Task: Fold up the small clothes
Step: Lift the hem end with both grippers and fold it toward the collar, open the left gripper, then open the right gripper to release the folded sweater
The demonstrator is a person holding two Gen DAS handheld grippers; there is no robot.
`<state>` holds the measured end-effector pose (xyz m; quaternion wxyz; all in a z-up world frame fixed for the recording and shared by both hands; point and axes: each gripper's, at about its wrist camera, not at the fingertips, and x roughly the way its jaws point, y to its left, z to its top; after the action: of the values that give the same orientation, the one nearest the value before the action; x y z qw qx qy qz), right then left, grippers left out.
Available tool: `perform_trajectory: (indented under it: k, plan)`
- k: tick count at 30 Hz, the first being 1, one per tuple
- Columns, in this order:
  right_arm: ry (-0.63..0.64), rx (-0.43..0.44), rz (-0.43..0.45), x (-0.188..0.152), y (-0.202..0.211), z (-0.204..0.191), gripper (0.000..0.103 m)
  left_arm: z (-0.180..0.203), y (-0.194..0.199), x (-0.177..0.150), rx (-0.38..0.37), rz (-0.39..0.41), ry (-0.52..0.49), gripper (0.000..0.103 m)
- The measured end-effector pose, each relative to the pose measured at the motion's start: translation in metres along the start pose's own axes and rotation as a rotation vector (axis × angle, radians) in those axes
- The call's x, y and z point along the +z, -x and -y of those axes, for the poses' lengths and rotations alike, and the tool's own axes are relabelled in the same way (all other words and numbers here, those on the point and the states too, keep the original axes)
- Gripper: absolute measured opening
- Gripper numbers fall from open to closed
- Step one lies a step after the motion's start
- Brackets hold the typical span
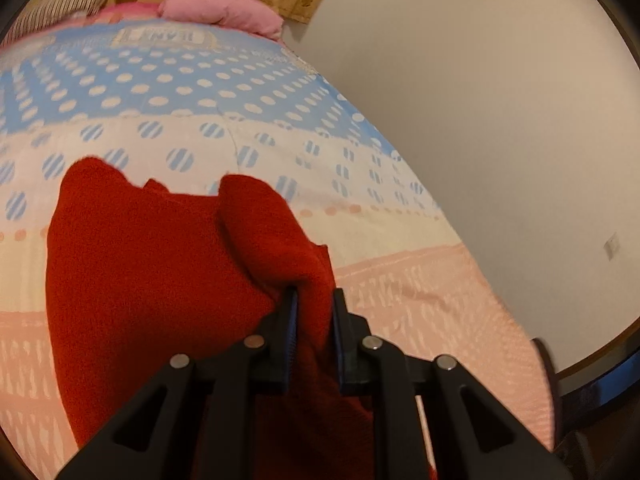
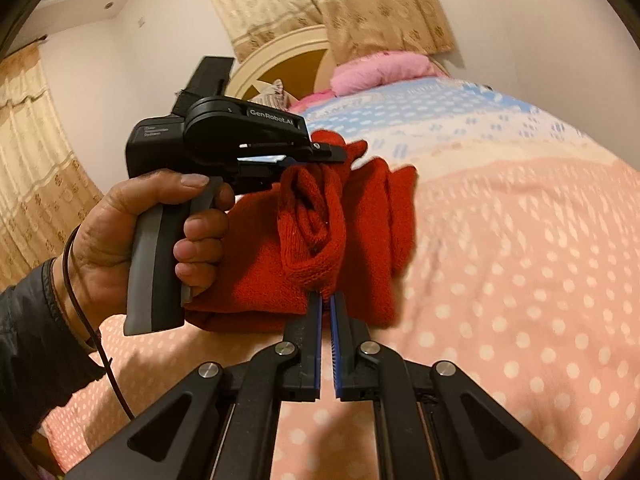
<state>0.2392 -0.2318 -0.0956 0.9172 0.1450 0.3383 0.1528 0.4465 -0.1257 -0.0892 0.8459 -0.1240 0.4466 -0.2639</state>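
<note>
A small red knitted garment hangs over the bed, lifted by both grippers. In the left wrist view my left gripper is shut on a bunched fold of the red cloth, which runs down between its jaws. In the right wrist view my right gripper is shut on a rolled edge of the same red garment. The left gripper, held in a hand, shows in the right wrist view up and left of it, gripping the garment's top edge. The garment's far side is hidden.
The bed has a pink dotted and blue dotted cover. A pink pillow and a striped cushion lie by the headboard. A white wall runs along the bed's right side. Curtains hang behind.
</note>
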Motion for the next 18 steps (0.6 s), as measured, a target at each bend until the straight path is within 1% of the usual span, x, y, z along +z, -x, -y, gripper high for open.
perform_trajectory:
  k: [2,4,5,6,7,8,9,11,14,16,17,18]
  plan:
    - [-0.035,0.004,-0.005,-0.002,-0.001,0.007,0.003,0.008,0.005,-0.003,0.009,0.015,-0.027,0.023]
    - [-0.044,-0.002,-0.001,-0.004,0.002,0.01,0.003,0.013,0.015,-0.006,-0.02,0.038,-0.061,0.024]
    - [-0.046,-0.011,-0.005,-0.005,0.003,0.011,0.0,0.016,0.023,-0.009,-0.015,0.054,-0.089,0.03]
    - [-0.054,-0.012,-0.012,-0.007,0.002,0.014,0.0,0.018,0.031,-0.013,-0.005,0.071,-0.113,0.038]
    - [-0.075,-0.005,-0.021,-0.009,0.003,0.019,0.0,0.018,0.043,-0.02,0.011,0.103,-0.147,0.042]
    - [-0.087,-0.002,-0.024,-0.01,0.003,0.022,0.0,0.017,0.051,-0.025,0.028,0.119,-0.167,0.053]
    - [-0.099,0.008,-0.022,-0.01,0.005,0.025,0.0,0.015,0.057,-0.032,0.06,0.133,-0.188,0.059]
    - [-0.123,0.012,-0.011,-0.01,0.009,0.029,0.0,0.003,0.072,-0.051,0.14,0.16,-0.221,0.06]
    - [-0.116,-0.028,0.043,-0.005,0.021,0.028,0.001,-0.021,0.093,-0.08,0.217,0.208,-0.215,0.061]
    - [-0.101,-0.031,0.066,0.006,0.024,0.024,0.01,-0.035,0.101,-0.093,0.237,0.227,-0.193,0.069]
    - [-0.098,-0.023,0.062,0.016,0.021,0.022,0.024,-0.043,0.105,-0.1,0.249,0.242,-0.172,0.075]
    - [-0.1,-0.017,0.059,0.026,0.017,0.021,0.043,-0.047,0.106,-0.102,0.245,0.244,-0.159,0.077]
